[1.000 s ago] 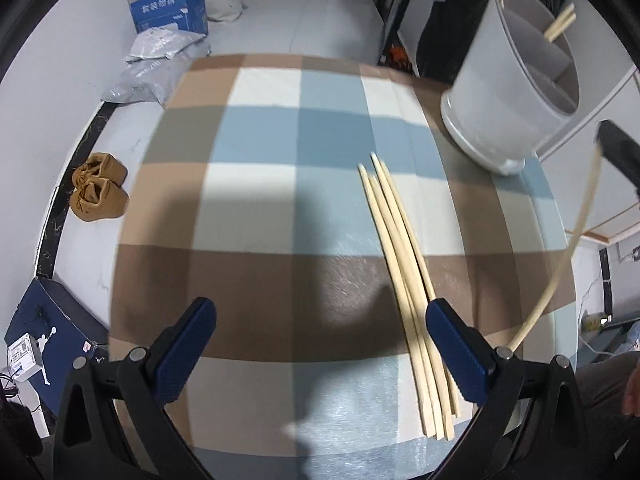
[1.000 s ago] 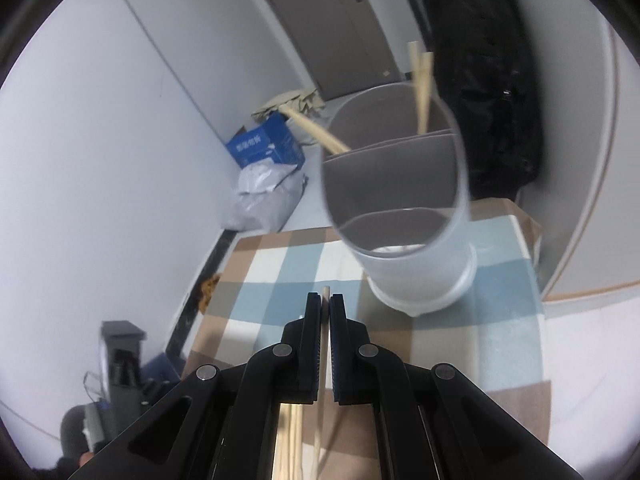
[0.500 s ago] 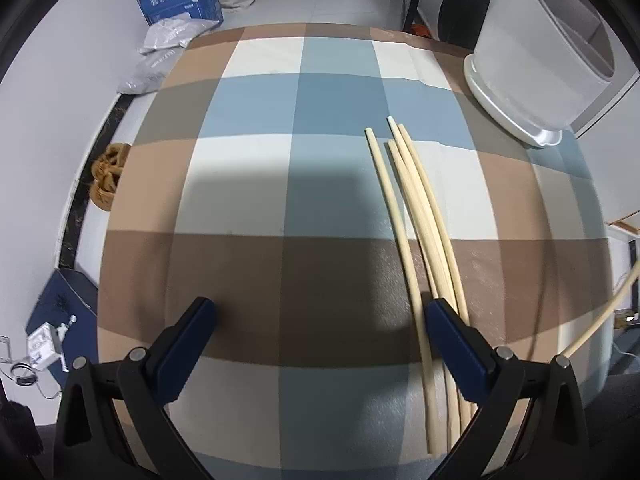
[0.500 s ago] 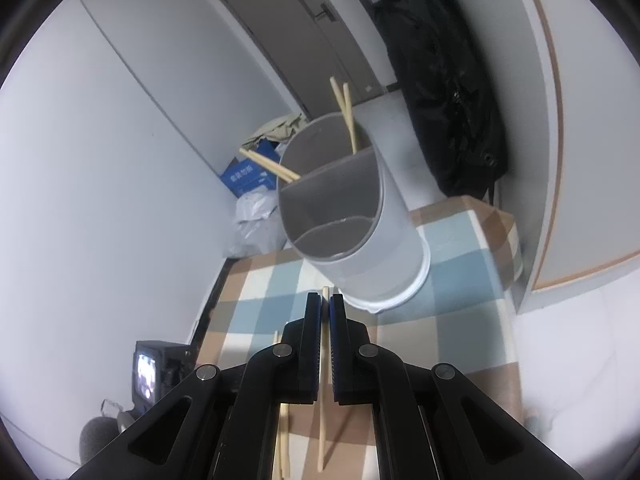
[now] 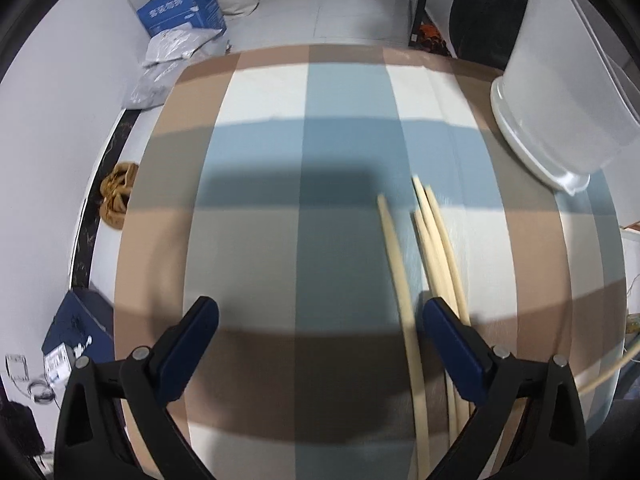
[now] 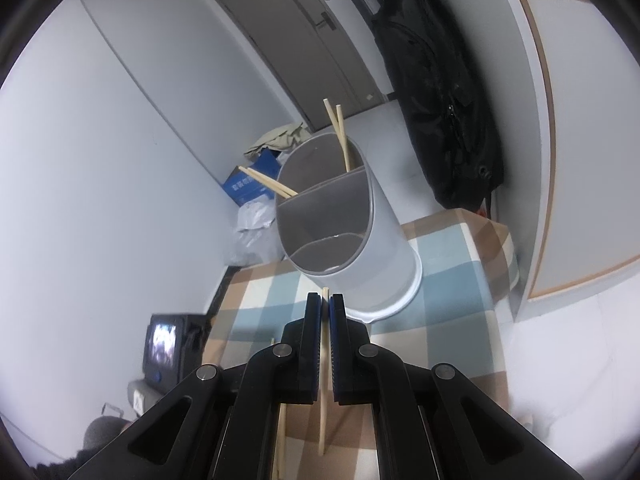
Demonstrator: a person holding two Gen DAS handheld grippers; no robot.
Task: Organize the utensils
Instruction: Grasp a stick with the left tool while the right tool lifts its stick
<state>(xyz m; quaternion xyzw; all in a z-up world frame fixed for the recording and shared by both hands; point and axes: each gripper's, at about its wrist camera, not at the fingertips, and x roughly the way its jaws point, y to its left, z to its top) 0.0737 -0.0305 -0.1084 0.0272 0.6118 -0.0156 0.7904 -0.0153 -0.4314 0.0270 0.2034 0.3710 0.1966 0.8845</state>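
Observation:
Several pale wooden chopsticks lie side by side on the checked tablecloth. My left gripper hangs open over them, pointing steeply down. One chopstick runs between its jaws close to the right pad; the others pass under the right finger. My right gripper is shut on a single chopstick, whose tip pokes out just in front of the white divided holder. Several chopsticks stand in the holder's far compartment. The holder also shows at the left view's upper right.
On the floor past the table lie a blue carton, plastic bags and brown shoes. A black bag hangs by the door behind the holder. The table's right corner lies near the holder.
My left gripper has shifted over the chopsticks and tipped down, so one now lies between its jaws. The right gripper, still shut on its chopstick, has drawn back from the holder.

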